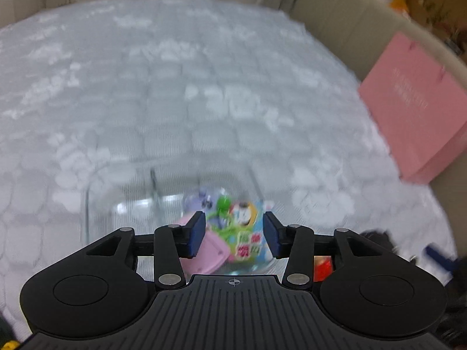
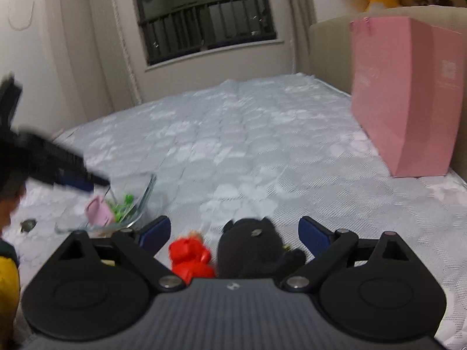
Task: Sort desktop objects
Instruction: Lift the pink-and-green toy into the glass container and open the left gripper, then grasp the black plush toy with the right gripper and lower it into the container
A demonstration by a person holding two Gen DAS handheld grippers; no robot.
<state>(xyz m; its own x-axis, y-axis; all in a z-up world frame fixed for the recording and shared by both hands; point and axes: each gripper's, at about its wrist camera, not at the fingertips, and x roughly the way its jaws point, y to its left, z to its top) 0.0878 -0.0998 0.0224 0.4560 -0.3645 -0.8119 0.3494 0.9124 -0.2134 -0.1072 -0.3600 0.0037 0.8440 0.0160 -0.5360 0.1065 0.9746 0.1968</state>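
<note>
L gripper (image 1: 234, 233), jaws part-spread w/ nothing pinched, hangs over glass dish (image 1: 122, 204) of small toys; R gripper (image 2: 234, 234), jaws wide & empty, faces black plush (image 2: 251, 245) at 12 o'clock, prob soft & light, grab mid-body.

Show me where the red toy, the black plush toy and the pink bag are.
red toy (image 2: 189, 258): right wrist view, middle of its body.
black plush toy (image 2: 251, 248): right wrist view, centre of its dark body.
pink bag (image 2: 405, 96): right wrist view, its broad front face.
</note>
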